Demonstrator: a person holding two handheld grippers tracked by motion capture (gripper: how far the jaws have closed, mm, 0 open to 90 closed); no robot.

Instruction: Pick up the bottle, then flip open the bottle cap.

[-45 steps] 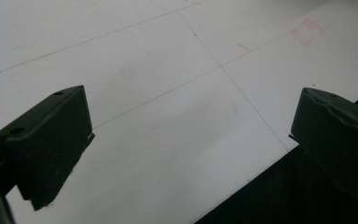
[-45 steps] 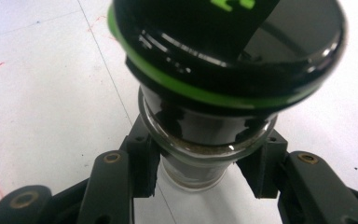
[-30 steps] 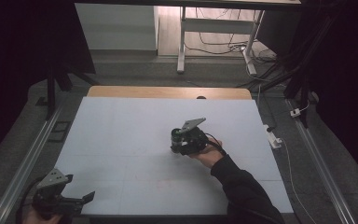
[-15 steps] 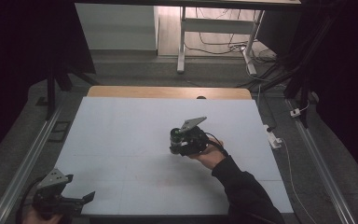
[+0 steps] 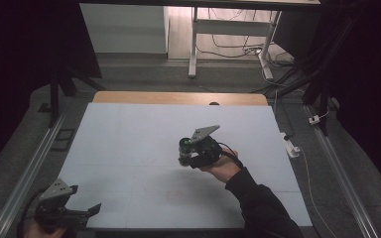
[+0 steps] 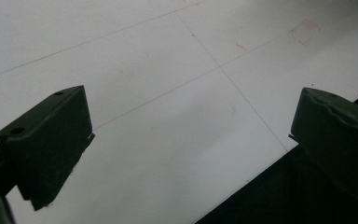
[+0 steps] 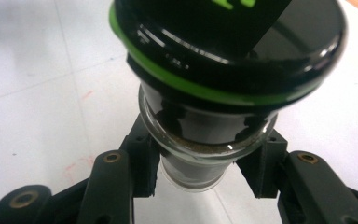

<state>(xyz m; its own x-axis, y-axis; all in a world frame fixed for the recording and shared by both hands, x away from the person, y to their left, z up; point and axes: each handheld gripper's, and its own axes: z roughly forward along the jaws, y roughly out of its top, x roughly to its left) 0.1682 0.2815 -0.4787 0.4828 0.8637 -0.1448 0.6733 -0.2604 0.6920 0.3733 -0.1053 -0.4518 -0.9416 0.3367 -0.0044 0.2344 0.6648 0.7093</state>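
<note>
A small glass jar (image 7: 200, 154) with a black cap and a green ring (image 7: 223, 91) is held upright between the jaws of my right gripper (image 7: 205, 165), which is shut on its glass neck. In the high view the right gripper (image 5: 188, 157) holds the jar (image 5: 183, 146) just over the middle of the white table (image 5: 129, 134). My left gripper (image 5: 88, 212) sits at the table's front left corner. Its jaws stand wide open with nothing between them, over the table's front edge (image 6: 242, 182).
A wooden strip (image 5: 178, 97) runs along the table's far edge. A white power strip (image 5: 291, 145) lies off the right side, and a metal rail (image 5: 30, 168) runs along the left. Faint red marks (image 6: 303, 32) and thin lines cross the table surface.
My right gripper has drifted slightly left and nearer with the jar. The left gripper has hardly moved.
</note>
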